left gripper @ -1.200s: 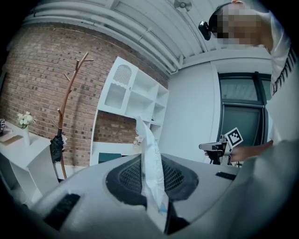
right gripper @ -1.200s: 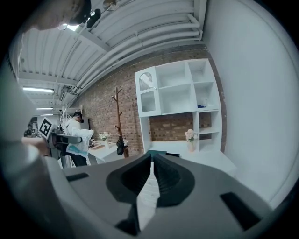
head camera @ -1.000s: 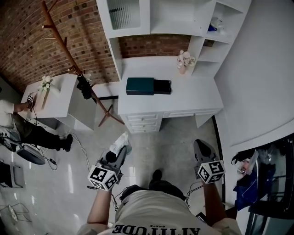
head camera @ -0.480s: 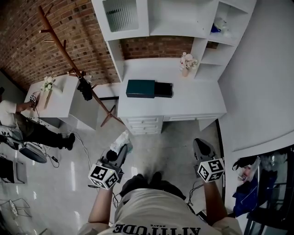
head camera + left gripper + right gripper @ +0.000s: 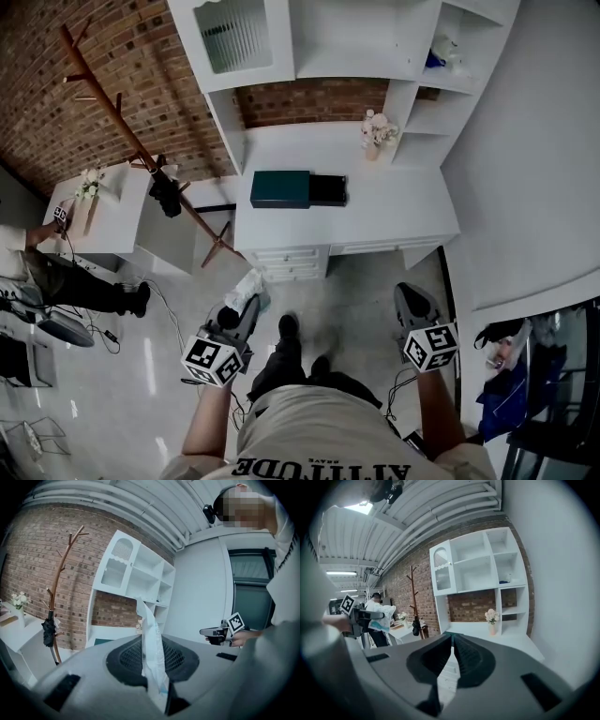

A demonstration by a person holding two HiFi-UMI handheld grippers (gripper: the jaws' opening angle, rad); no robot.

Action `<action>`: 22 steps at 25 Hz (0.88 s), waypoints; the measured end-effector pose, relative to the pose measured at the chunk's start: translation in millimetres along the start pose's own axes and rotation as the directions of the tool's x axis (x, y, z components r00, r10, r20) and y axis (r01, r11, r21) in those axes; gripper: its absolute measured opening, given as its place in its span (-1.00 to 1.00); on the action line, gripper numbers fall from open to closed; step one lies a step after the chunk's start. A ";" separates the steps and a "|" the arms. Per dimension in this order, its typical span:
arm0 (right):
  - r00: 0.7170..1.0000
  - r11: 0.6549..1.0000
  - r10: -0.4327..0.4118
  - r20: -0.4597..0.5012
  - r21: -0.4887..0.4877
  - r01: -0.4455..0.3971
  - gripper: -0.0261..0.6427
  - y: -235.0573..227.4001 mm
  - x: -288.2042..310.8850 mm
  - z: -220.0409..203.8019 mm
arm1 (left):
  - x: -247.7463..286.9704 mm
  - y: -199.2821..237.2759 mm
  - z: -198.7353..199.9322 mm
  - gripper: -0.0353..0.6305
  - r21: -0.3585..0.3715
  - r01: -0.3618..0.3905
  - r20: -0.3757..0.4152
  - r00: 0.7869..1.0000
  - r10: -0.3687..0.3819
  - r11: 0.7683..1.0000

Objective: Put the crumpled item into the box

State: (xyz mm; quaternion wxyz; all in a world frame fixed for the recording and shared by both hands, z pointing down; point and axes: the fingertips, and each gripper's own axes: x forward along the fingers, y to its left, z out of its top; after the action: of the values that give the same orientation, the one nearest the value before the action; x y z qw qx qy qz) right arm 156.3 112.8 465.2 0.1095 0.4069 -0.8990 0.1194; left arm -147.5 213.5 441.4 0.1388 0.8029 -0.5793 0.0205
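White desk [image 5: 398, 204]: dark teal box [image 5: 280, 187] on the left half, midway between front and back edges, black tray [image 5: 329, 190] joined to its right end; vase of pale flowers [image 5: 377, 132] at the back right corner. Small white side table [image 5: 114, 214]: flowers [image 5: 90, 184]. Pale floor [image 5: 361, 289]: wooden coat stand [image 5: 131, 142].

Cool, even white light fills the room, coming from strip lamps [image 5: 340, 573] on the ceiling. The glossy floor [image 5: 145, 361] throws back pale streaks of glare at the left, and the shadow under the white surface [image 5: 394, 202] is soft. Both gripper views bend straight lines hard and end in a black round rim. Close to the lenses, the left gripper [image 5: 146, 637] and right gripper [image 5: 451, 637] look blurred and grey.
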 end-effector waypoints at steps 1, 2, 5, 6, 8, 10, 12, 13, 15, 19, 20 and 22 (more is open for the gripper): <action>1.000 1.000 -0.006 0.000 -0.001 0.006 -0.81 -1.2 4.1 1.5 | 4.8 4.6 0.8 -0.67 -0.001 0.005 0.000 1.000 -0.005 1.000; 1.000 1.000 -0.012 -0.001 -0.001 0.012 -0.81 -2.4 8.2 3.2 | 9.9 9.1 1.7 -0.67 -0.001 0.011 -0.002 1.000 -0.011 1.000; 0.999 0.999 -0.032 -0.007 0.001 0.032 -0.81 -5.9 21.9 9.0 | 27.2 22.8 4.7 -0.67 -0.002 0.034 -0.011 0.999 -0.034 0.999; 0.999 0.999 -0.039 -0.010 0.002 0.039 -0.81 -6.9 27.5 10.6 | 33.3 28.1 6.0 -0.67 -0.001 0.041 -0.014 0.999 -0.041 0.999; 0.998 0.999 -0.053 -0.016 0.004 0.053 -0.81 -8.8 39.7 13.1 | 45.8 39.8 8.4 -0.67 0.006 0.054 -0.023 0.998 -0.054 0.999; 0.997 0.998 -0.069 -0.022 0.008 0.069 -0.81 -10.0 52.9 15.7 | 58.2 52.4 11.1 -0.67 0.019 0.069 -0.035 0.997 -0.068 0.997; 0.996 0.996 -0.084 -0.026 0.012 0.084 -0.81 -10.1 67.3 19.9 | 70.1 67.0 15.4 -0.67 0.034 0.085 -0.047 0.995 -0.084 0.996; 0.995 0.996 -0.091 -0.027 0.014 0.091 -0.81 -9.8 74.8 22.5 | 76.0 75.1 18.0 -0.67 0.040 0.093 -0.052 0.994 -0.091 0.995; 0.994 0.994 -0.105 -0.029 0.016 0.106 -0.81 -9.2 90.6 28.7 | 88.5 92.2 23.5 -0.67 0.045 0.109 -0.061 0.992 -0.106 0.993; 0.989 0.989 -0.145 -0.043 0.026 0.146 -0.81 -7.9 116.8 37.1 | 115.0 124.3 30.8 -0.67 0.039 0.150 -0.080 0.986 -0.147 0.988; 0.987 0.987 -0.156 -0.048 0.027 0.158 -0.81 -8.1 121.9 38.5 | 122.0 130.4 32.1 -0.67 0.037 0.163 -0.084 0.984 -0.160 0.986; 0.983 0.984 -0.175 -0.054 0.028 0.177 -0.81 -8.6 132.9 41.8 | 135.5 141.7 35.1 -0.67 0.037 0.187 -0.091 0.979 -0.183 0.982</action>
State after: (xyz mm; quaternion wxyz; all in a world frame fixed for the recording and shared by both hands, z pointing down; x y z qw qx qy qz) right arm 73.0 0.9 465.8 0.1363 0.4833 -0.8543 0.1342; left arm -240.2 38.4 462.2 0.1470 0.8545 -0.4951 0.0555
